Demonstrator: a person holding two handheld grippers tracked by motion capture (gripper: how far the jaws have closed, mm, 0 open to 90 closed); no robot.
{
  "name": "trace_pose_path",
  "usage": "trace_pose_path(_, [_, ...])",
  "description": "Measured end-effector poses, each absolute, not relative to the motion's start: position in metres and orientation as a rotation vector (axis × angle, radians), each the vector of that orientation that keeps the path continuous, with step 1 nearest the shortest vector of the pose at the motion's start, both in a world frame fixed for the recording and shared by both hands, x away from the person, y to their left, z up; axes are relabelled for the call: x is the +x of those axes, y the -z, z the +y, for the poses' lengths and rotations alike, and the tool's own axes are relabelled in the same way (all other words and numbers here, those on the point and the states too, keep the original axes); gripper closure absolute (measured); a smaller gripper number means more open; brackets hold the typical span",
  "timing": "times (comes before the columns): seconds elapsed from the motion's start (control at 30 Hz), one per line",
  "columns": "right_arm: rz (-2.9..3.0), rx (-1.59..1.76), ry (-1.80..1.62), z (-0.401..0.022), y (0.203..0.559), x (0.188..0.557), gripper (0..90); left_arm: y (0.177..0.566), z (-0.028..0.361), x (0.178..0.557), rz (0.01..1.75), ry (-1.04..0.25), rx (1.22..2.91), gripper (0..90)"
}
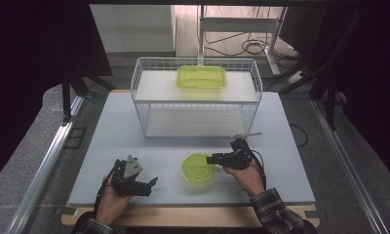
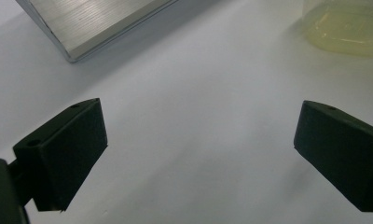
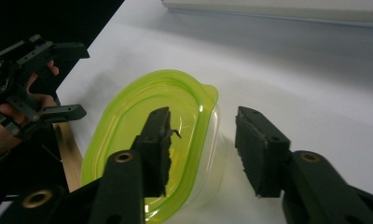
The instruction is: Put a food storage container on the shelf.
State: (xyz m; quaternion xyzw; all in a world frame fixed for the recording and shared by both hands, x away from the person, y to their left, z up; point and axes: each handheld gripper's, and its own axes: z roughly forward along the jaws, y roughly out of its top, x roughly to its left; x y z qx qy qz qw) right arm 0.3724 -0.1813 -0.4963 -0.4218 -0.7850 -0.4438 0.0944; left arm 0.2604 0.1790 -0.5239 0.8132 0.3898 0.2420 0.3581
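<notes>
Green-lidded tub (image 3: 152, 140) straddled by right gripper (image 3: 203, 149) — contact unclear, near rim cropped

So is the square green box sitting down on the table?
No, the square green box sits up on the white wire basket's shelf.

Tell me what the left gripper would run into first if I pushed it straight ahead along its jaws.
Probably nothing at once: the left gripper points across bare white tabletop. The round green-lidded container lies ahead and off to one side, the wire basket's base to the other; depth is unclear.

Lidded container (image 2: 345, 25) cut off by left gripper view's top edge; its base (image 3: 208, 186) blurred.
</notes>
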Motion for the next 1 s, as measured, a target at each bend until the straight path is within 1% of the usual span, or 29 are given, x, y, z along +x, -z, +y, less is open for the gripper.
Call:
trace_pose_path(0.07, [-2.303, -1.261, 1.297, -0.181, 0.498, 0.375, 63.2, 0.524, 0.179, 0.260, 1.005, -0.625, 2.098, 2.5])
trace_pose_path(0.1, [-2.303, -1.261, 1.297, -0.181, 0.498, 0.375, 63.2, 0.524, 0.179, 0.260, 1.005, -0.625, 2.098, 2.4])
trace_pose_path(0.13, [-2.287, -1.261, 1.295, -0.182, 0.499, 0.376, 66.2, 0.524, 0.179, 0.260, 1.005, -0.622, 2.097, 2.4])
trace_pose_path(0.17, [-2.261, -1.274, 1.277, -0.183, 0.499, 0.377, 72.2, 0.524, 0.179, 0.260, 1.004, -0.624, 2.099, 2.5])
trace_pose_path(0.2, [-2.259, -1.281, 1.268, -0.183, 0.500, 0.377, 74.5, 0.524, 0.178, 0.260, 1.004, -0.622, 2.099, 2.5])
trace_pose_path(0.33, [-2.215, -1.288, 1.243, -0.185, 0.499, 0.378, 79.5, 0.524, 0.178, 0.260, 1.003, -0.623, 2.098, 2.5])
trace_pose_path(0.6, [-2.122, -1.280, 1.241, -0.185, 0.497, 0.378, 81.4, 0.524, 0.179, 0.260, 1.004, -0.626, 2.096, 2.5])
trace_pose_path(1.0, [-2.095, -1.276, 1.304, -0.190, 0.487, 0.376, 81.7, 0.523, 0.179, 0.260, 1.002, -0.631, 2.096, 2.5])
